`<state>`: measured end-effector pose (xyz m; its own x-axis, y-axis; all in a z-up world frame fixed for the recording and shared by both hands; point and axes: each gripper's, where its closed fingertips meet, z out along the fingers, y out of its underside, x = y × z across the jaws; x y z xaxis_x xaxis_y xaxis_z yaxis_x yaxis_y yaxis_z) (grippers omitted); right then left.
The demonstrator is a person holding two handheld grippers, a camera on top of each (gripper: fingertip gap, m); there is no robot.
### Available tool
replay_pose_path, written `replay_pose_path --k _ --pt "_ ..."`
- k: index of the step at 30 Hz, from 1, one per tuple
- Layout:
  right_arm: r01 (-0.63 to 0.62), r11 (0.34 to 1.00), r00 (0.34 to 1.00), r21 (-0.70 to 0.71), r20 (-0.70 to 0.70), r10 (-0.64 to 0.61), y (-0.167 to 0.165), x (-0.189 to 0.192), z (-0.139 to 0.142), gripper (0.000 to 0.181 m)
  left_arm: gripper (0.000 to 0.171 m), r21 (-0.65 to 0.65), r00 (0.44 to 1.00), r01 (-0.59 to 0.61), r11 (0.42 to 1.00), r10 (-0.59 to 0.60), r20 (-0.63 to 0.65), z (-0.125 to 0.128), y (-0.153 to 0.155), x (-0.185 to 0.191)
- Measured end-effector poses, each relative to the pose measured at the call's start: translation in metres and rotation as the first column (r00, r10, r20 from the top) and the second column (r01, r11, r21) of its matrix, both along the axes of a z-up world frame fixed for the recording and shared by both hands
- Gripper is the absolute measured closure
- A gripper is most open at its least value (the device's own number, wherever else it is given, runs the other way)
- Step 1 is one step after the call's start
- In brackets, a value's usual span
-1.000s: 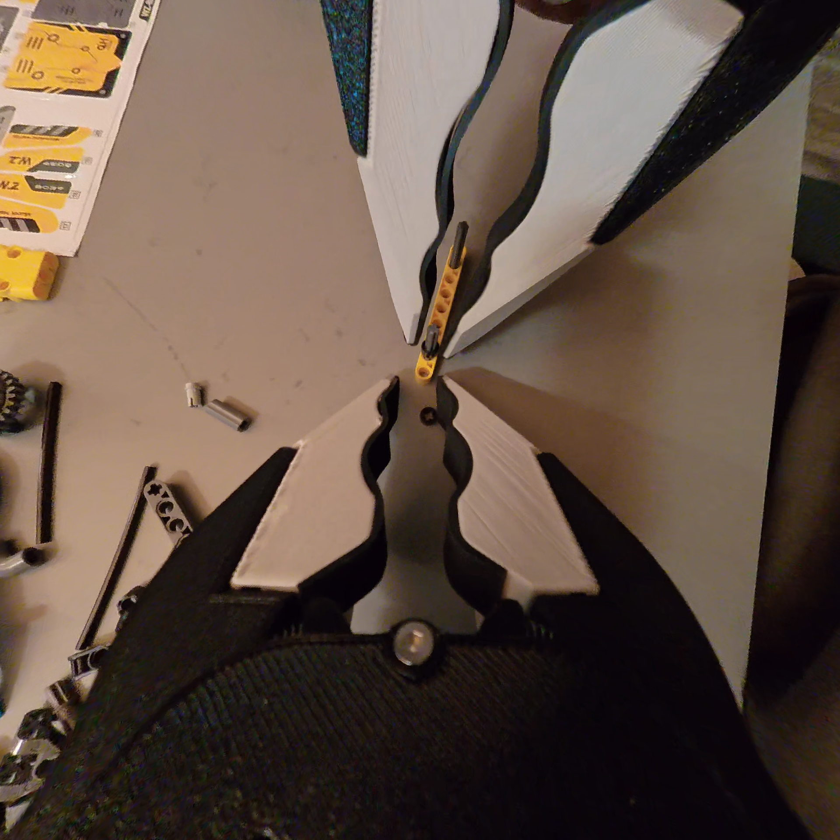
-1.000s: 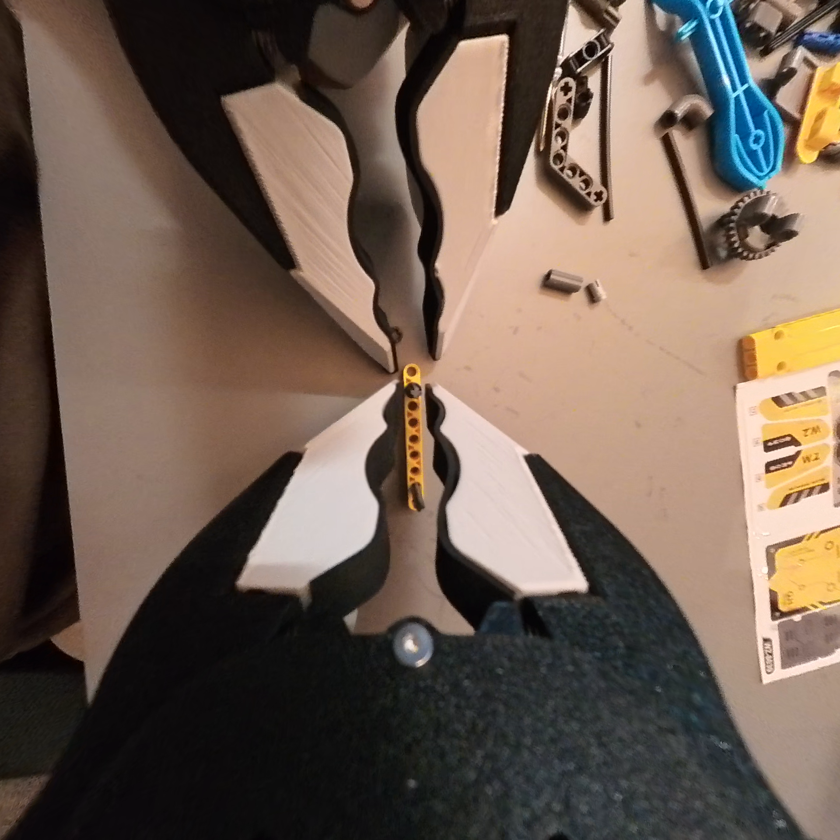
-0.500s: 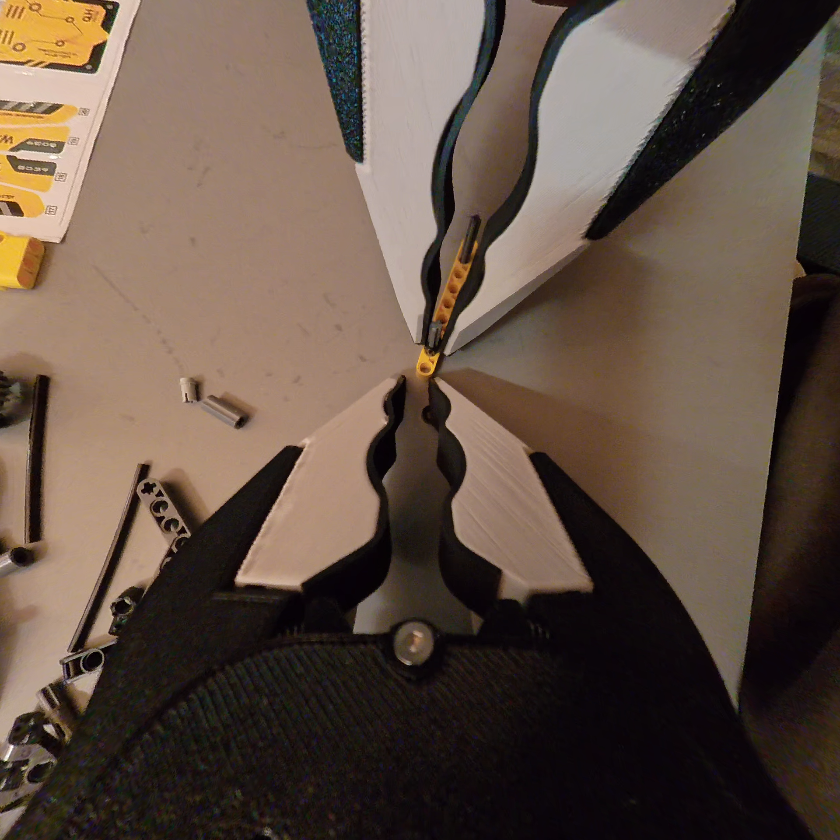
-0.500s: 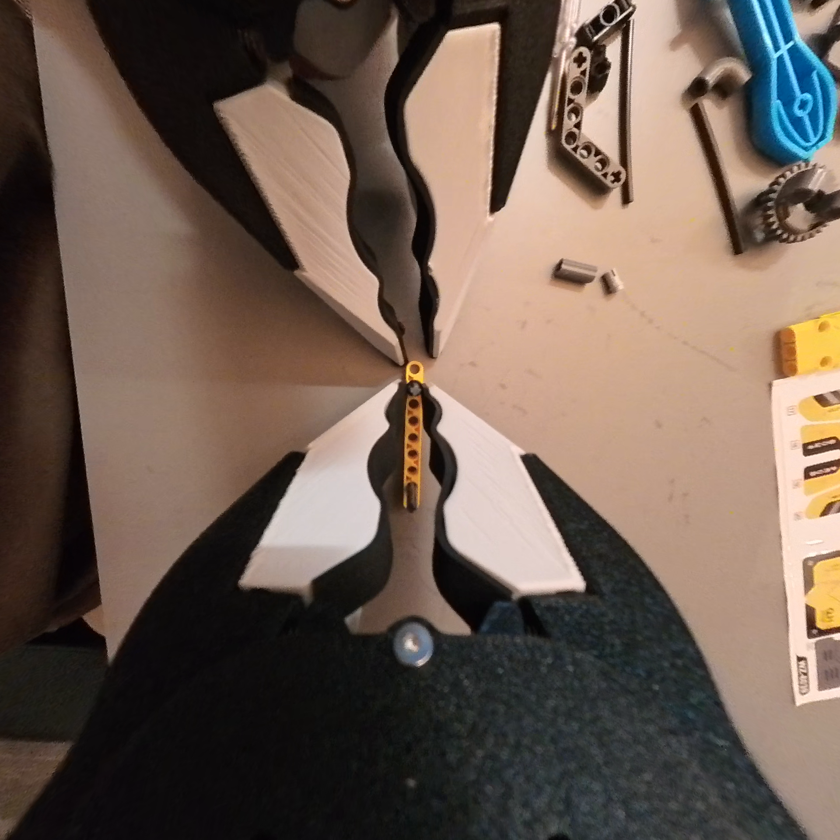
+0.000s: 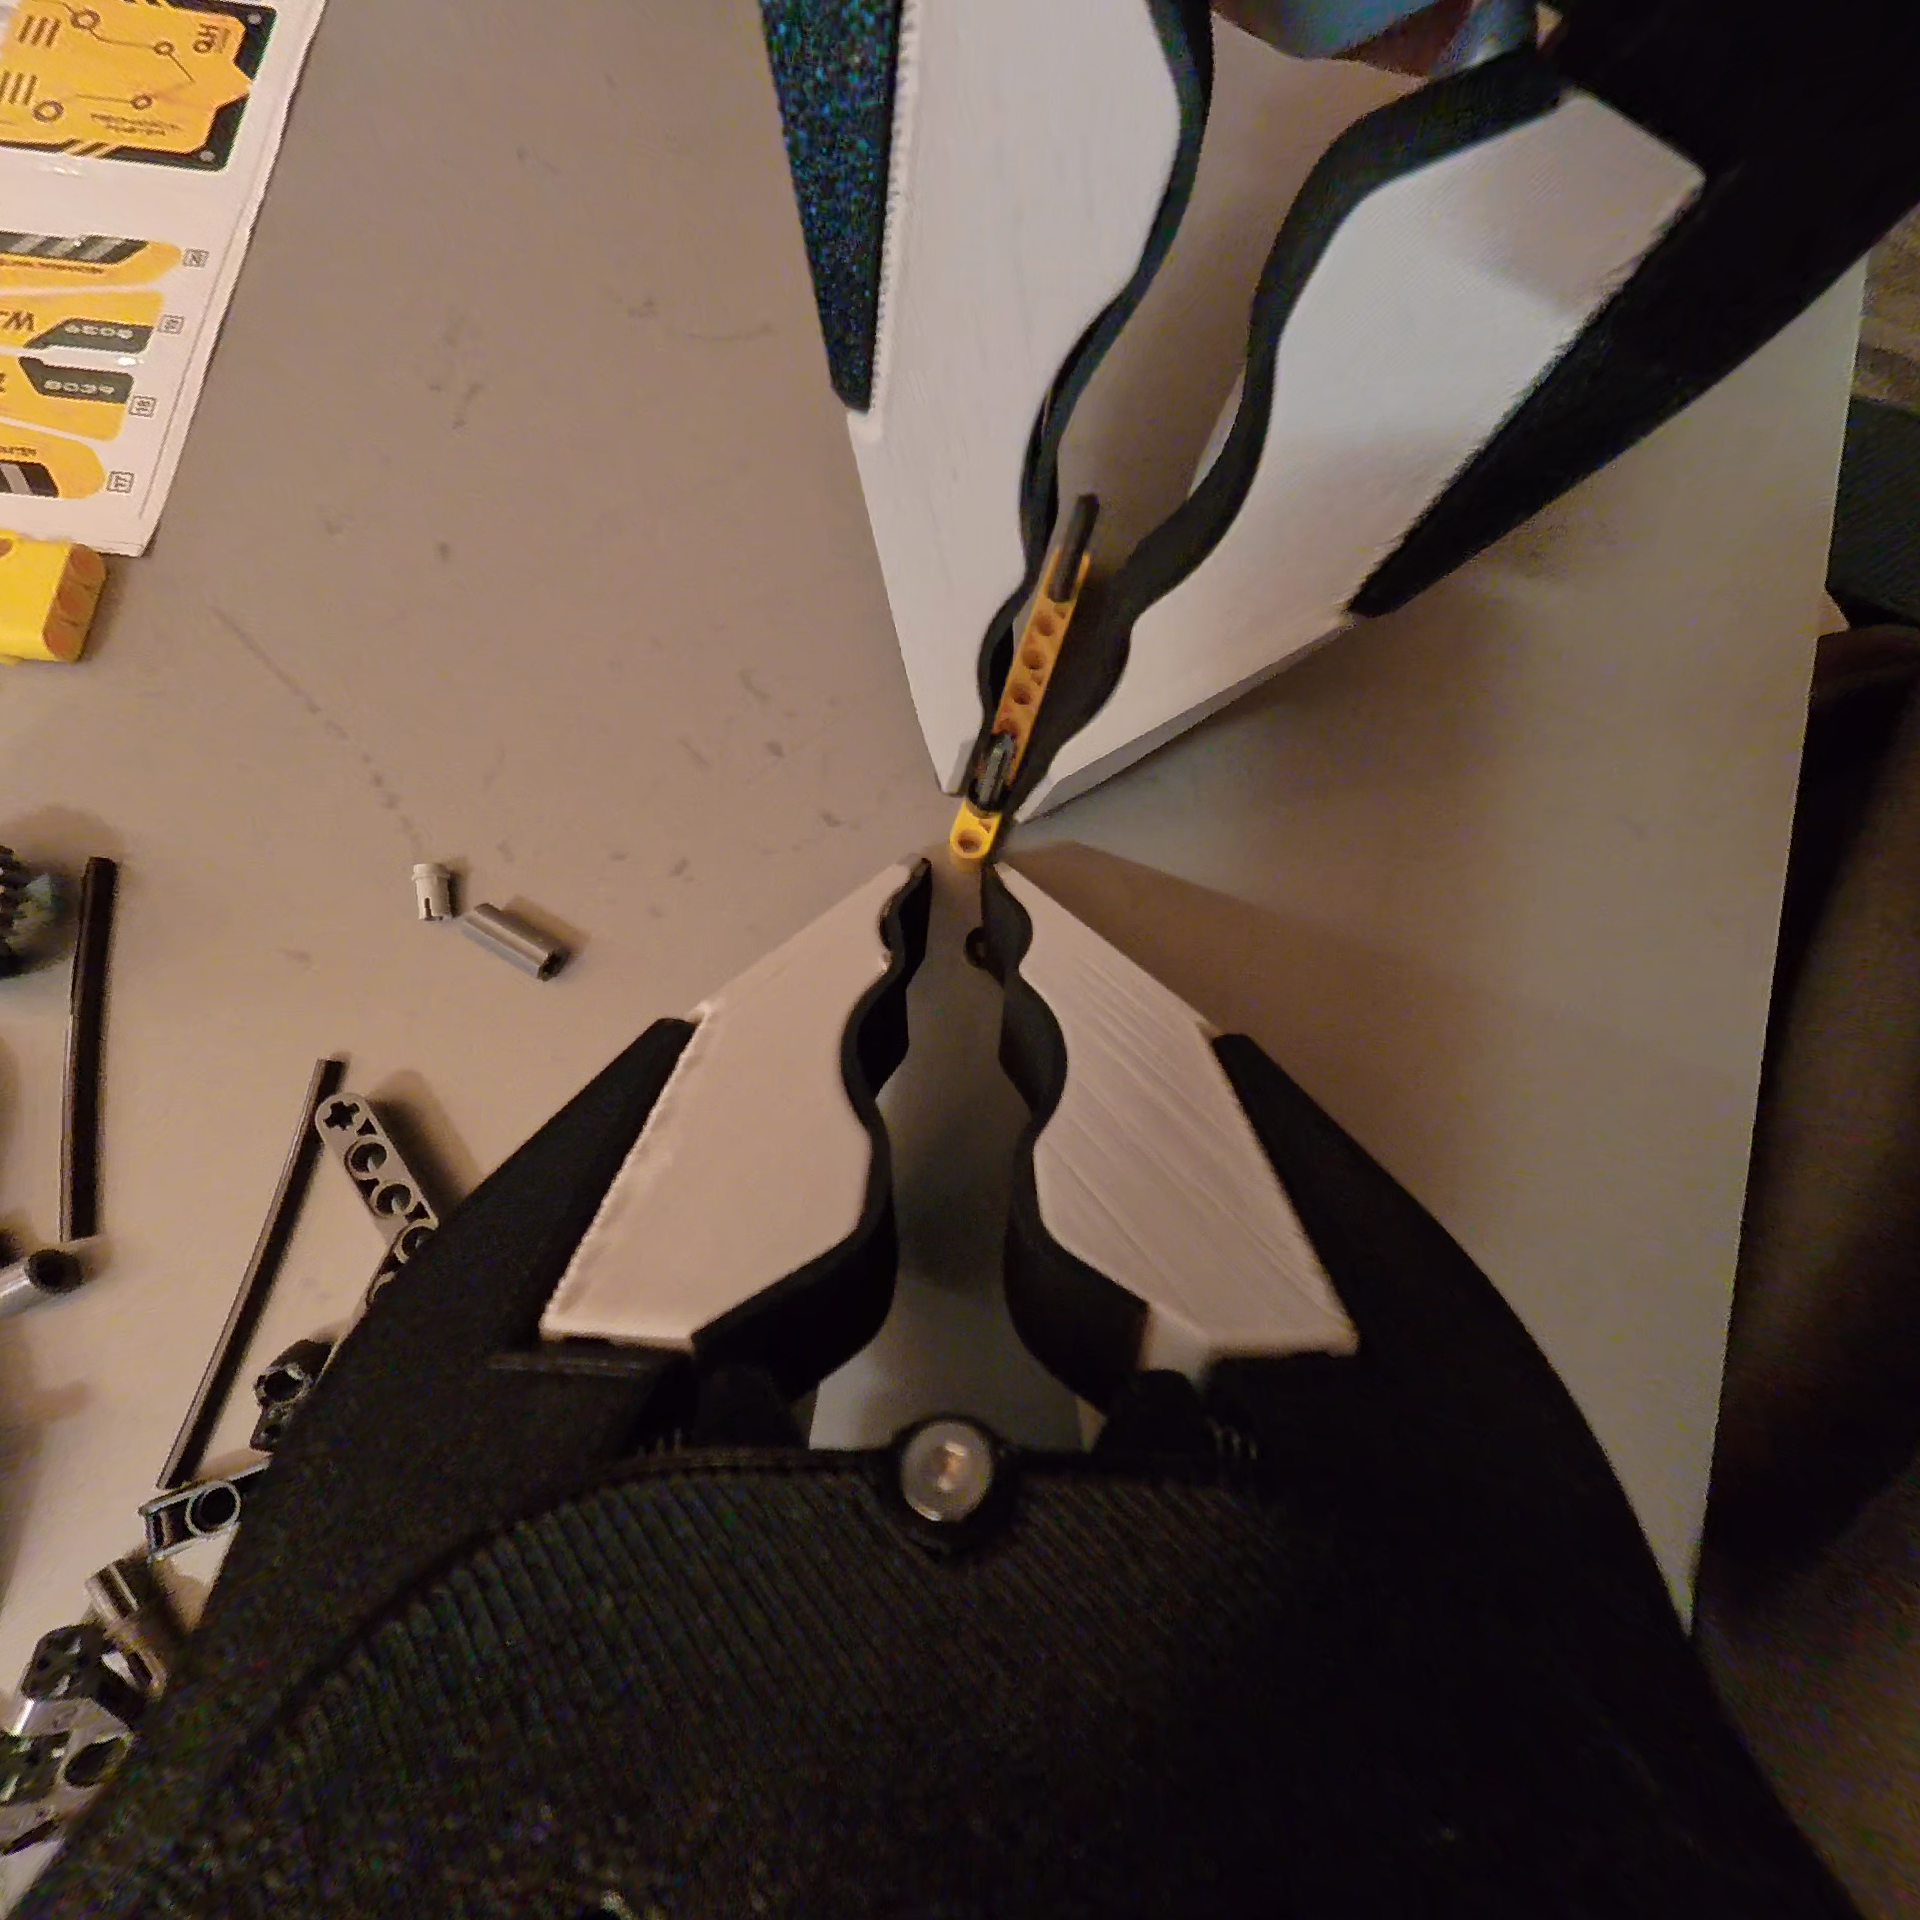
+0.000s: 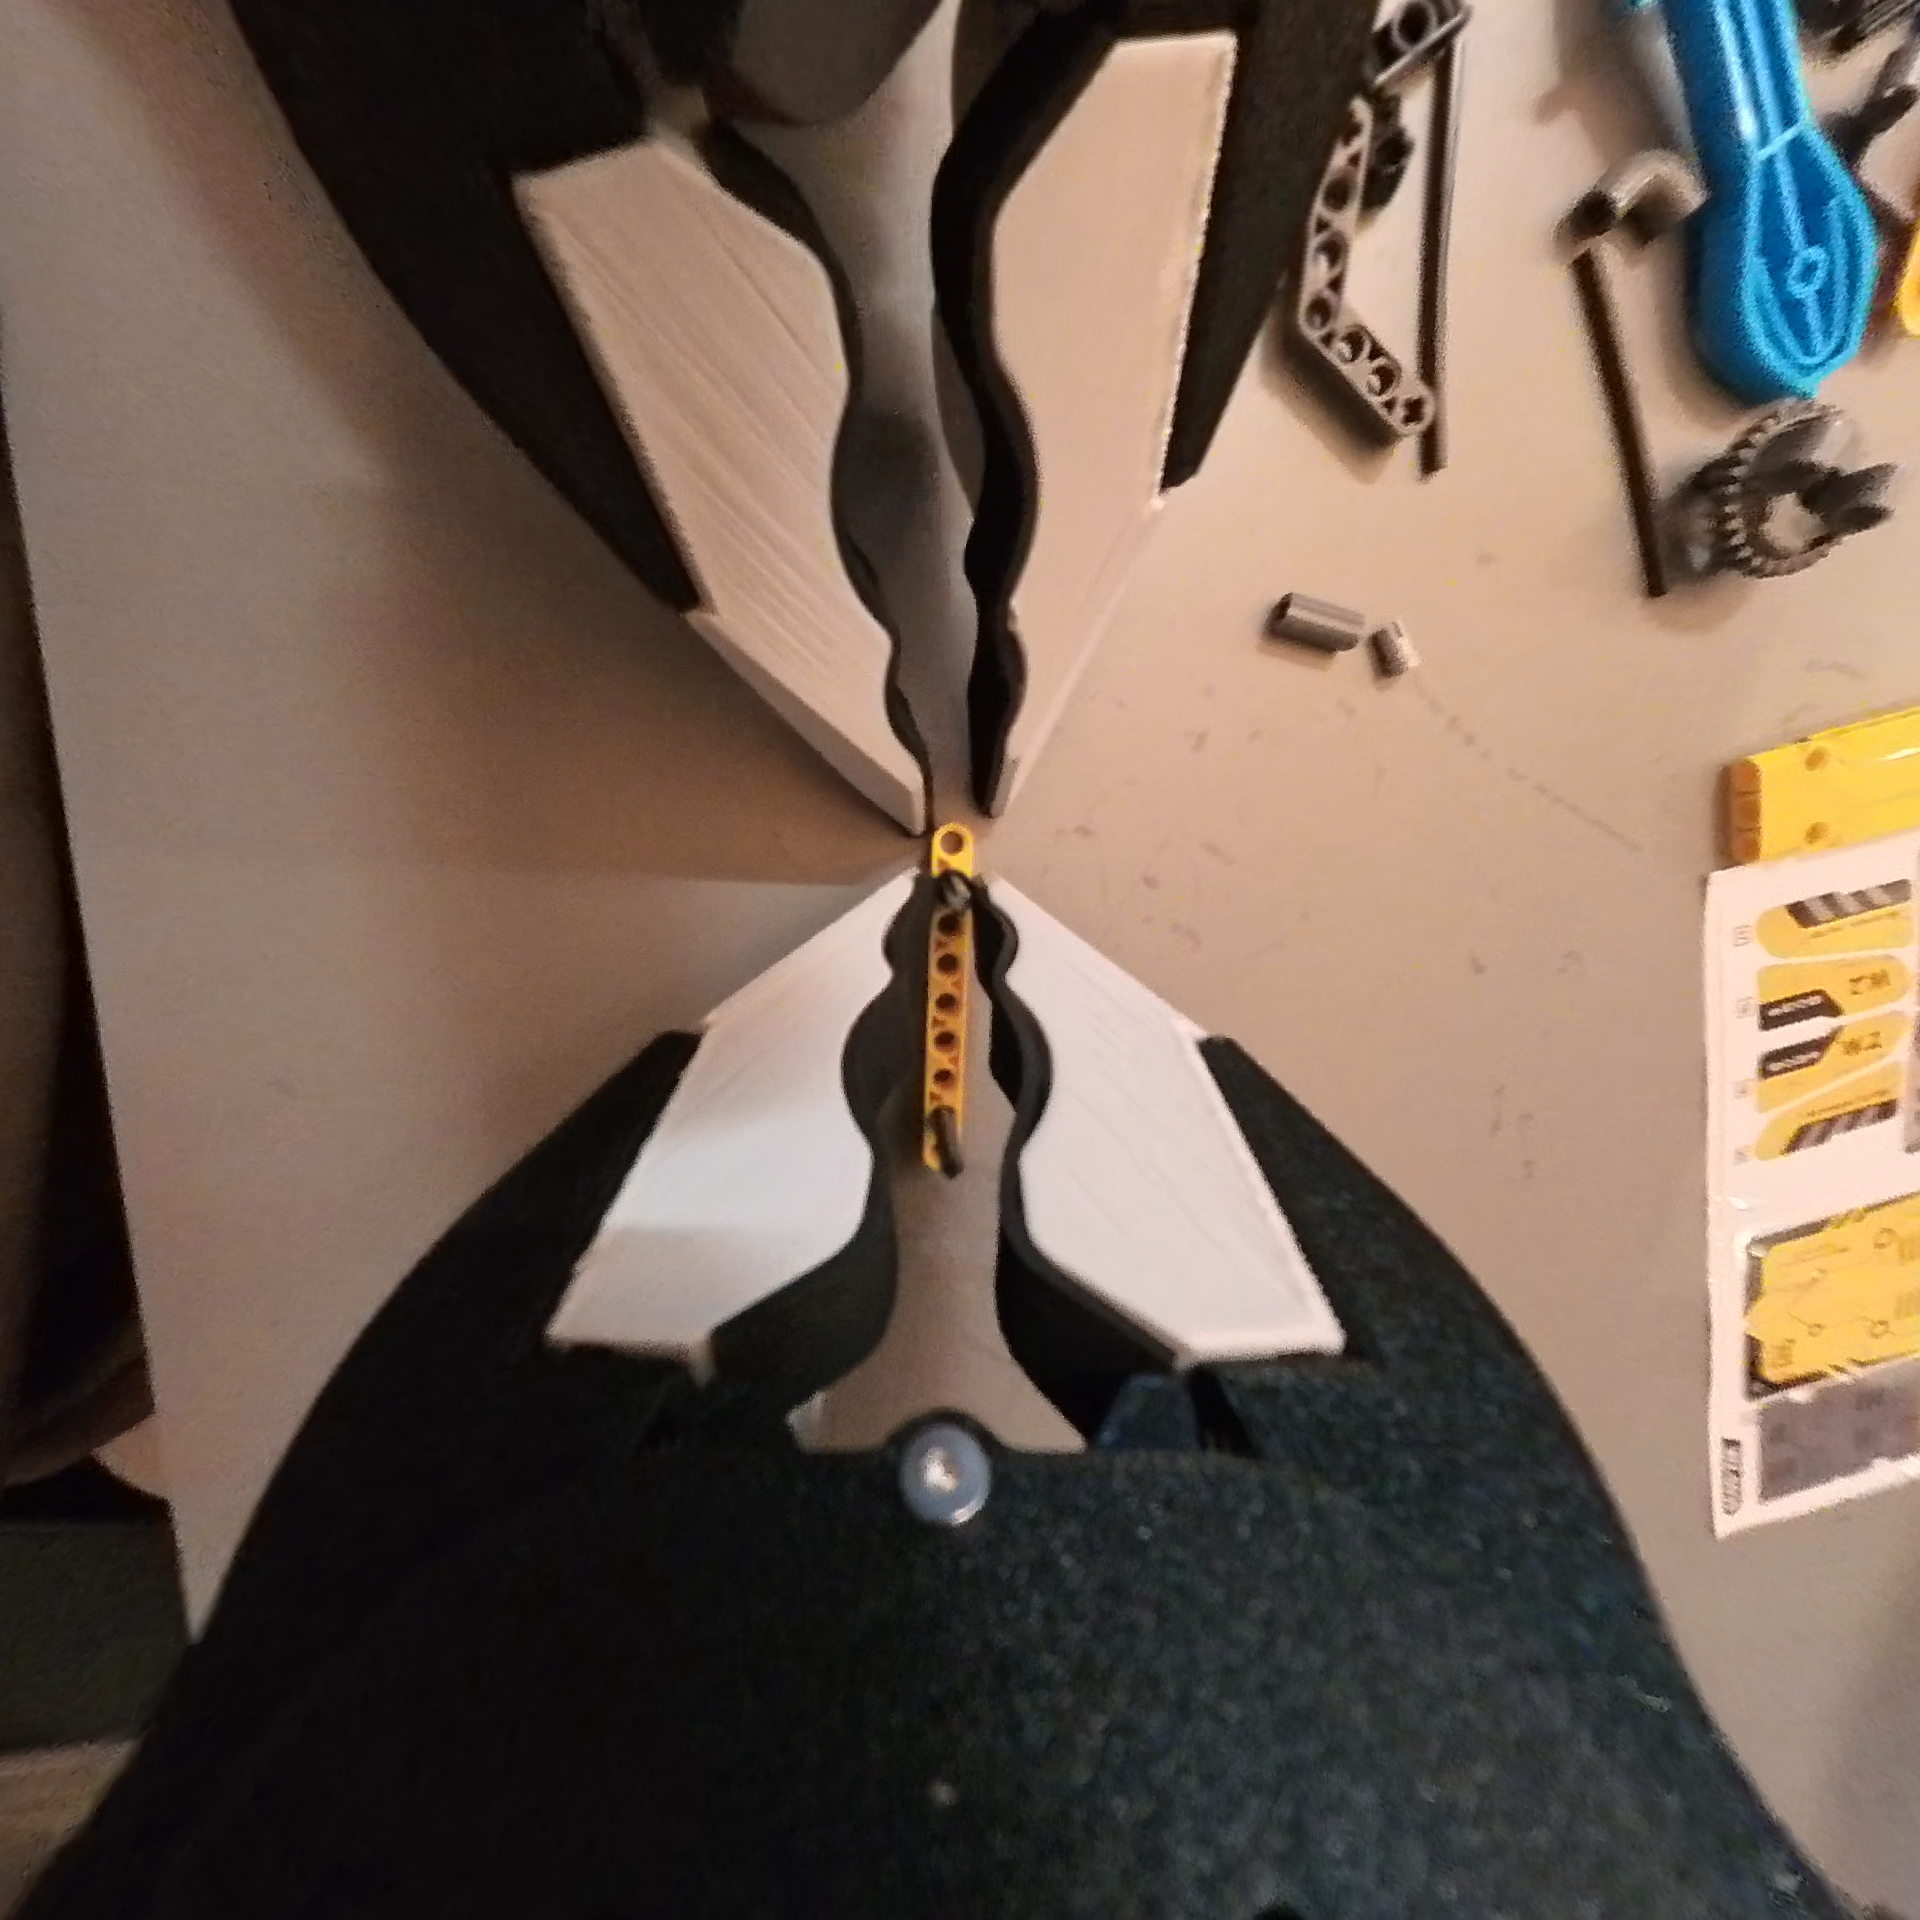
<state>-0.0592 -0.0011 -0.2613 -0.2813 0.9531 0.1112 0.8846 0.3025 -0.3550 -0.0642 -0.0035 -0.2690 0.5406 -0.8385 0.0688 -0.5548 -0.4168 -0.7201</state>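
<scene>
Yellow beam (image 6: pixel 948 1023) – glossy plastic. Right gripper (image 6: pixel 951 891) fingers (image 6: pixel 1122 1122) – ribbed matt white print, black grainy body. Table (image 5: pixel 582 499) – matt, scuffed.

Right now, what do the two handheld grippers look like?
Both match: the left gripper and right gripper have two white wedge-shaped fingers lined with wavy black rubber pads, a textured black printed body, and a silver screw at the centre base. No cables or markings visible.

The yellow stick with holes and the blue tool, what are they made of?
The yellow stick, gripped by the right gripper, looks like hard moulded plastic: even colour, neat round holes. The blue tool also looks plastic, glossy, with raised moulded ridges. It is blurred, so that is less sure.
</scene>
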Motion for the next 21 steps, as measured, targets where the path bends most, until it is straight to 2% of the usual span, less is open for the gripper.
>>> replay_pose_path --k 2,3,6,9,15,19,21 --pt "-0.002 0.999 0.999 0.054 -0.034 0.004 0.004 -0.002 0.004 0.167 0.162 0.004 1.0 0.0 1.0 0.0 0.0 0.0 0.0 0.0" --pt "0.001 0.998 0.998 0.063 -0.063 0.003 0.004 -0.004 0.008 0.169 0.162 0.005 1.0 0.005 1.0 -0.005 0.001 0.001 -0.001 0.0" --pt "0.037 0.999 0.989 -0.001 -0.143 -0.037 -0.002 -0.004 0.025 0.169 0.166 0.0 1.0 0.022 1.0 -0.022 0.014 0.002 -0.005 0.001" --pt "0.089 0.995 0.974 -0.054 -0.205 -0.098 -0.004 0.001 0.036 0.164 0.161 -0.004 0.997 0.045 0.999 -0.044 0.061 0.008 -0.009 0.001" --pt "0.18 0.981 0.914 -0.072 -0.356 -0.194 -0.012 0.019 0.043 0.162 0.157 -0.045 0.981 0.076 0.996 -0.067 0.181 0.021 -0.017 -0.002" --pt "0.226 0.97 0.867 -0.088 -0.435 -0.241 -0.021 0.031 0.042 0.162 0.157 -0.037 0.996 0.035 0.999 -0.032 0.086 0.008 -0.012 -0.004" --pt "0.246 0.965 0.852 -0.093 -0.453 -0.261 -0.023 0.039 0.041 0.162 0.162 -0.003 1.0 0.017 1.0 -0.017 0.012 0.001 -0.011 -0.006"
